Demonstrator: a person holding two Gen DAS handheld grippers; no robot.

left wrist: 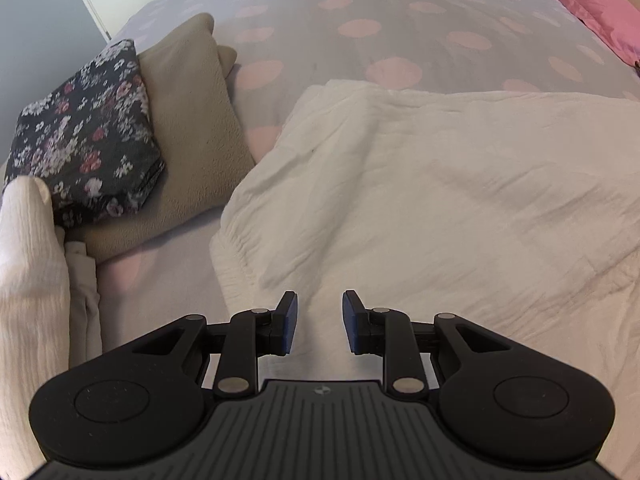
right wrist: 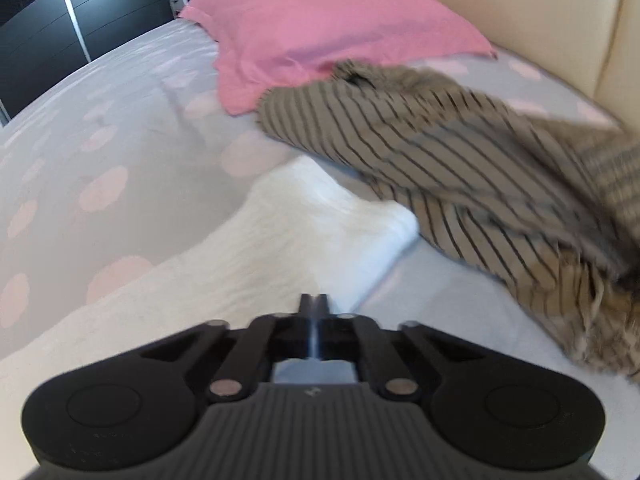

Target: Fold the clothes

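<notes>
A cream crinkled garment (left wrist: 440,200) lies spread on the bed; it also shows in the right wrist view (right wrist: 288,232). My left gripper (left wrist: 320,320) is open and empty, hovering just over the garment's near left edge. My right gripper (right wrist: 315,312) has its jaws closed together at the garment's near right edge; whether cloth is pinched between them I cannot tell. A beige black-striped garment (right wrist: 480,168) lies crumpled to the right, overlapping the cream garment's far corner.
A folded dark floral garment (left wrist: 84,136) sits on a folded beige one (left wrist: 192,128) at the left. Another cream cloth (left wrist: 28,280) hangs at the near left. A pink pillow (right wrist: 320,28) lies at the bed's head. The bedsheet (left wrist: 360,28) is grey with pink dots.
</notes>
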